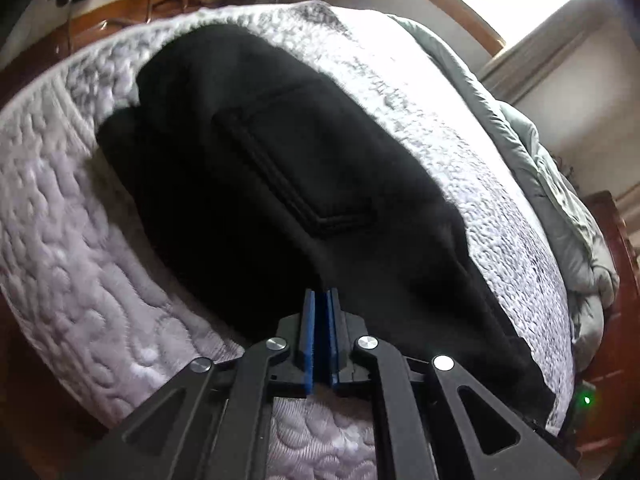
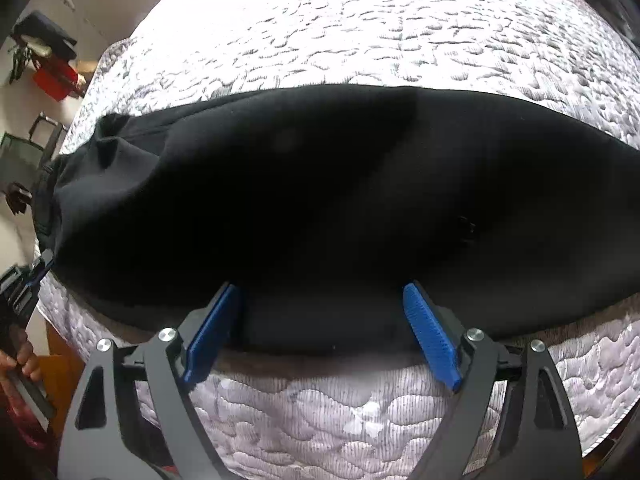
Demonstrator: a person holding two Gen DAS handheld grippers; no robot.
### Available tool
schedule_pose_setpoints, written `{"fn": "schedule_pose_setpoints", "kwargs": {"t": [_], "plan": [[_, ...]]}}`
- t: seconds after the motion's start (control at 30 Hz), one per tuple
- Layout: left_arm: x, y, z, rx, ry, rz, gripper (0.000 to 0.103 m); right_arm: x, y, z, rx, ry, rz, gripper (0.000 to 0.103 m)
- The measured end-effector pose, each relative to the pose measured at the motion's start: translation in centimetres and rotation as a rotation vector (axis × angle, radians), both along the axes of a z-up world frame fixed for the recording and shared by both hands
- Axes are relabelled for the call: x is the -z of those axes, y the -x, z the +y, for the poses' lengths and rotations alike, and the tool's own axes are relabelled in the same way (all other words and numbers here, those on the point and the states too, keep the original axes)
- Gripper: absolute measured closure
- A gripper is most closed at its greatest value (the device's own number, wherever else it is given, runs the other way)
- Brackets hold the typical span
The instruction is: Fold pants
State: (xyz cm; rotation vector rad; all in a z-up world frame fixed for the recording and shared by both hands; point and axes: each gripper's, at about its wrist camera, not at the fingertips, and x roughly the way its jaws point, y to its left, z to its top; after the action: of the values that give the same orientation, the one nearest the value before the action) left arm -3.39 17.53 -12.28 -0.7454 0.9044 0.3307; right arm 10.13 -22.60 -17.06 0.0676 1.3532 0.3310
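The pants (image 1: 304, 168) are black matt cloth, soft and fleecy, with a stitched patch pocket. They lie on the mattress (image 1: 72, 216), whose pale quilted fabric is puffy and faintly sheened. Beyond the mattress, a grey-green duvet (image 1: 560, 200) looks smooth and crumpled, against a glossy reddish wooden bed frame (image 1: 616, 280). The left gripper (image 1: 321, 296) and right gripper (image 2: 320, 304) have matt black plastic arms, ribbed blue pads (image 2: 428, 336) and shiny metal rivets (image 1: 443, 363).
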Motion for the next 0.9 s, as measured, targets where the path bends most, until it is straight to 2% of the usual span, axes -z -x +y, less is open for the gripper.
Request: {"fn": "schedule_pose_setpoints", "kwargs": {"t": [0.07,0.1,0.13,0.3,0.43,0.5,0.57,0.63,0.67,0.73,0.8,0.9], "plan": [[-1.1,0.7,1.0,-0.023,-0.001,-0.019,0.089,-0.1,-0.1,-0.2,0.010,-0.016,0.004,0.019],[-1.1,1.2,1.7,-0.037,0.013,-0.025,0.078,-0.1,-0.1,-0.2,0.011,-0.019,0.006,0.019],[-0.9,1.4,2.9,-0.057,0.032,-0.023,0.072,0.0,-0.1,-0.2,0.009,-0.018,0.006,0.019],[1.0,1.1,7.4,-0.106,0.116,0.014,0.072,0.2,-0.2,0.1,-0.001,-0.003,0.001,0.016],[2.2,-0.5,8.0,-0.084,0.187,0.031,0.072,0.3,-0.2,0.6,-0.013,0.019,-0.005,0.015],[2.3,-1.4,8.0,-0.085,0.186,0.038,0.072,0.3,-0.3,0.7,-0.017,0.028,-0.005,0.015],[2.8,-1.7,8.2,-0.096,0.183,0.057,0.078,0.4,-0.5,0.8,-0.019,0.036,-0.005,0.015],[2.8,-1.5,8.0,-0.118,0.182,0.054,0.094,0.5,-0.7,1.0,-0.018,0.041,-0.003,0.015],[2.5,-1.1,7.8,-0.126,0.183,0.038,0.099,0.5,-0.7,1.0,-0.019,0.041,-0.003,0.015],[1.2,0.7,7.2,-0.152,0.150,-0.004,0.099,0.4,-0.8,0.9,-0.018,0.035,0.000,0.015],[-0.2,2.5,6.0,-0.166,0.076,-0.031,0.099,0.4,-0.9,0.8,-0.018,0.027,0.004,0.015],[0.9,3.6,4.7,-0.165,0.015,0.005,0.099,0.5,-1.0,0.8,-0.014,0.030,0.004,0.014]]}}
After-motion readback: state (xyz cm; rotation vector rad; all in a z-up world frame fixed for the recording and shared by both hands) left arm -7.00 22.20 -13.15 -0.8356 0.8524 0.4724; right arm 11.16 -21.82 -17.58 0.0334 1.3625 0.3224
